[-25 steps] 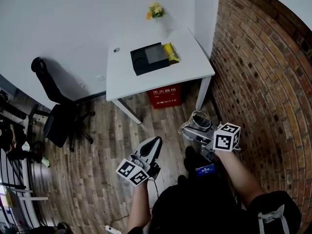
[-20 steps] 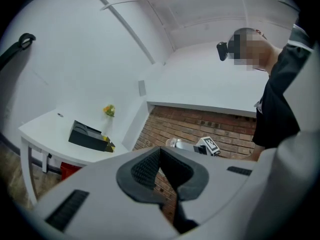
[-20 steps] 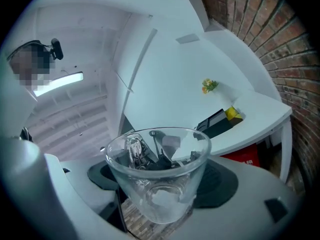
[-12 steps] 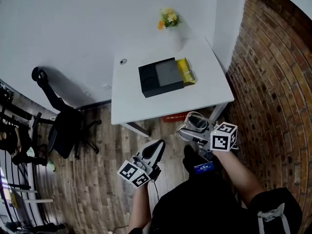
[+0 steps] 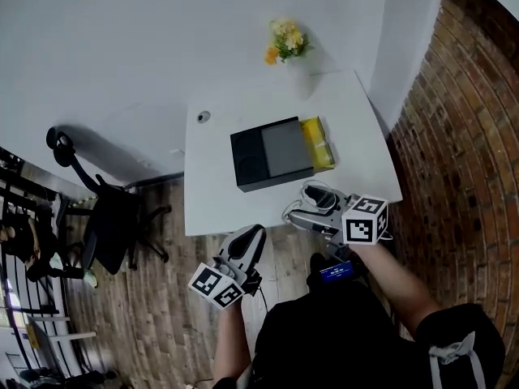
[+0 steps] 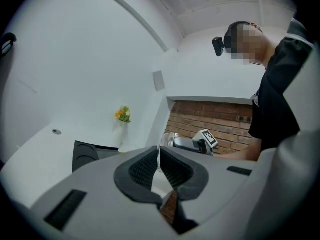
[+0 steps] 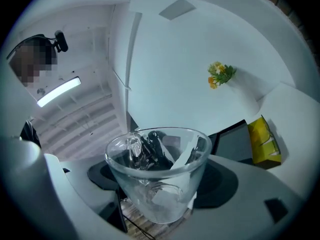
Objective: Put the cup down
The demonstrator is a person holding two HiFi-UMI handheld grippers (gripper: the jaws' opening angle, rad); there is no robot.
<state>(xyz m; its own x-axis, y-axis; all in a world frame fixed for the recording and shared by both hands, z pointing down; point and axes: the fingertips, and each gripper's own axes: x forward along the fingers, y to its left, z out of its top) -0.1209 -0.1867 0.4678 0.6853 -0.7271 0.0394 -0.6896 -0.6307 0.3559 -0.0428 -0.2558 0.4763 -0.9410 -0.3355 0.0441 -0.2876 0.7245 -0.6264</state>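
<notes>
A clear glass cup [image 5: 318, 196] with a handle is held in my right gripper [image 5: 311, 210], whose jaws are shut on its sides. In the head view it hangs over the near edge of the white table [image 5: 215, 193], right of centre. The right gripper view looks into the cup [image 7: 157, 179], which is upright between the grey fingers [image 7: 235, 194] and seems empty. My left gripper [image 5: 252, 235] is lower left, over the wooden floor just short of the table. Its ribbed pads [image 6: 145, 166] are shut with nothing between them. The cup [image 6: 170, 139] also shows beyond them.
On the table lie a black tray [image 5: 270, 152], a yellow packet [image 5: 319, 143] beside it, a vase of flowers [image 5: 292, 51] at the back and a small round fitting [image 5: 203, 117]. A black office chair [image 5: 105, 217] stands left. A brick wall [image 5: 462, 136] runs along the right.
The table has drawn nearer in the head view. The right gripper with the cup, earlier over the floor, now hangs over the table's near edge. The left gripper has kept its place.
</notes>
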